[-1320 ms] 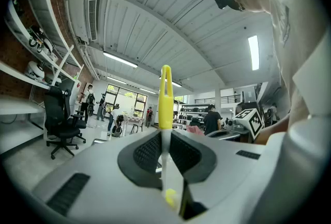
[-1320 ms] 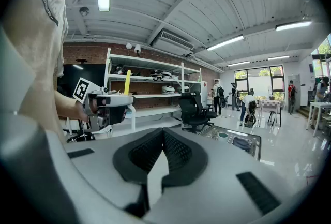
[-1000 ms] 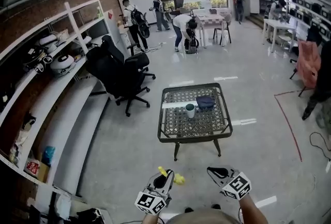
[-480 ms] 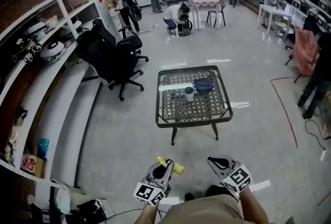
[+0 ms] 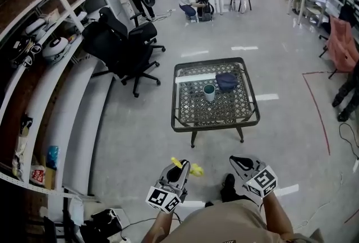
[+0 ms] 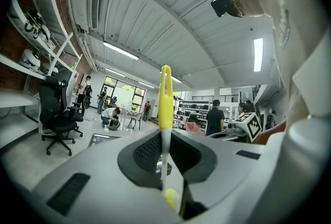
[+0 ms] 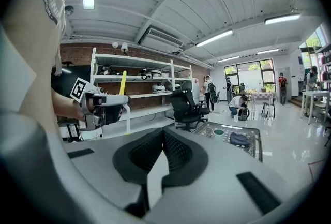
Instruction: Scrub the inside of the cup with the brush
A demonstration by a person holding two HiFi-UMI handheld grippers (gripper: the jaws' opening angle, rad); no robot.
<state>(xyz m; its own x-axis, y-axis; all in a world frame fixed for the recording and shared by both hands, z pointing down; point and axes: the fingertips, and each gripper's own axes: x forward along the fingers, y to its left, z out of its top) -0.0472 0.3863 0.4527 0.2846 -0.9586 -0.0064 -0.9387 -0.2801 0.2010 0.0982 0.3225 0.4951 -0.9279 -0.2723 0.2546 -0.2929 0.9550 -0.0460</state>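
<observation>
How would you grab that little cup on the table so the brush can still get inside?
Probably by its side wall, with the empty right tongs coming in level from the near side. The cup stands upright, mouth up, and a dark pouch lies close at its far right side.

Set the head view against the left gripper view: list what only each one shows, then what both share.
Only the head view: the cup standing on the table, with a dark pouch beside it.

Only the left gripper view: the ceiling lights, and a close look at the left hand-held gripper, shut on the yellow brush, which stands upright between its jaws.

Both: the brush, the left hand-held gripper, the right hand-held gripper, the black office chair and at least part of the table.
</observation>
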